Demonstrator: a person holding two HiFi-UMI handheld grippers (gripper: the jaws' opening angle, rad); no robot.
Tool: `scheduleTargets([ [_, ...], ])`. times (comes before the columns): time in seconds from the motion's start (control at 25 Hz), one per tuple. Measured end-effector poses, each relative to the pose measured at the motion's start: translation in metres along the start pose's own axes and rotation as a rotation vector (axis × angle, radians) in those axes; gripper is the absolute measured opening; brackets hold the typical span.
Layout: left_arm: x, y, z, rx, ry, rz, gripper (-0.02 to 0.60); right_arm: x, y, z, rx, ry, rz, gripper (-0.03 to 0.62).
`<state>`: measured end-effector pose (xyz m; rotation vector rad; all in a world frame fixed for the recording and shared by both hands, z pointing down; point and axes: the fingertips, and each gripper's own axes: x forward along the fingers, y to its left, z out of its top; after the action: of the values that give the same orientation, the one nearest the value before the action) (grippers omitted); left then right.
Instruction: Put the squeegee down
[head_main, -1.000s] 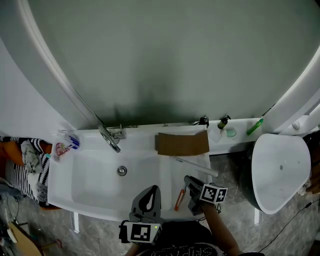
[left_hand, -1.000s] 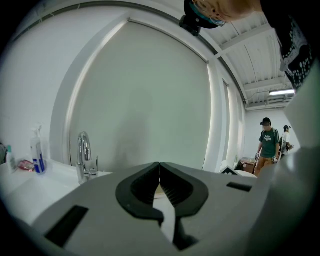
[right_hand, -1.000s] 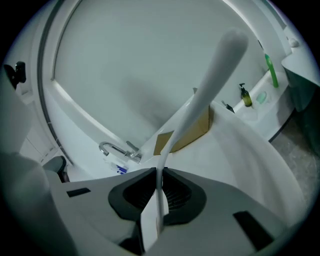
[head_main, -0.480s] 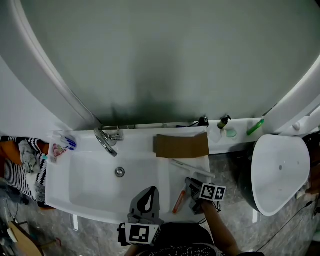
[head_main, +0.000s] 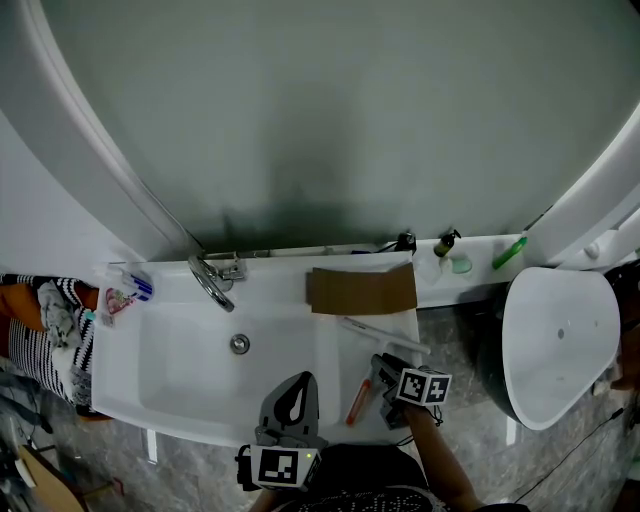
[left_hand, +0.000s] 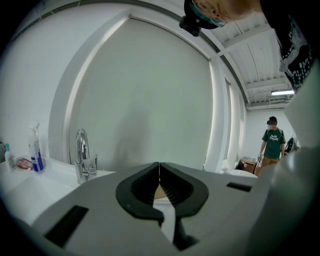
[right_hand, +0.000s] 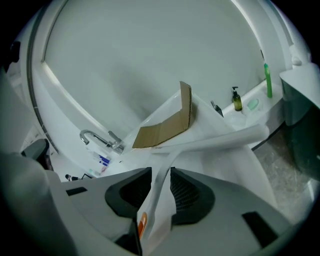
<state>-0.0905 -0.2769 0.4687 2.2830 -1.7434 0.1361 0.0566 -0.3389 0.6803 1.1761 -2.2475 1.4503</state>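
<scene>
The squeegee lies on the white counter right of the basin, its white blade (head_main: 385, 337) toward the wall and its orange-tipped handle (head_main: 358, 402) toward me. In the right gripper view the white handle (right_hand: 159, 187) runs between the pads and the blade (right_hand: 220, 142) rests across the counter. My right gripper (head_main: 382, 368) (right_hand: 161, 171) is opening, its pads standing slightly off the handle. My left gripper (head_main: 292, 398) (left_hand: 159, 172) hangs over the basin's front edge, shut and empty.
A brown cardboard piece (head_main: 362, 289) lies by the wall behind the squeegee. A chrome faucet (head_main: 212, 280) stands at the sink (head_main: 150, 380). A soap bottle (head_main: 445, 245) and a green bottle (head_main: 508, 253) sit on the ledge. A white toilet (head_main: 555, 340) stands right.
My right gripper and the squeegee have sunk slightly toward the counter. The left gripper has stayed where it was.
</scene>
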Motion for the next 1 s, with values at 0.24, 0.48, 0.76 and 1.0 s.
scheduleTargets([
  [0.24, -0.004, -0.003, 0.009, 0.011, -0.042, -0.016, 0.006, -0.045, 0.019, 0.037, -0.150, -0.172, -0.051, 0.115],
  [0.48, -0.013, -0.014, 0.010, 0.012, -0.035, -0.049, 0.006, -0.107, 0.089, 0.089, -0.516, -0.422, -0.066, 0.092],
  [0.76, -0.022, -0.022, 0.024, -0.010, -0.090, -0.065, 0.006, -0.159, 0.180, 0.080, -0.836, -0.592, -0.079, 0.027],
  [1.0, -0.028, -0.031, 0.027, -0.011, -0.105, -0.093, 0.006, -0.155, 0.187, 0.032, -0.747, -0.506, -0.019, 0.020],
])
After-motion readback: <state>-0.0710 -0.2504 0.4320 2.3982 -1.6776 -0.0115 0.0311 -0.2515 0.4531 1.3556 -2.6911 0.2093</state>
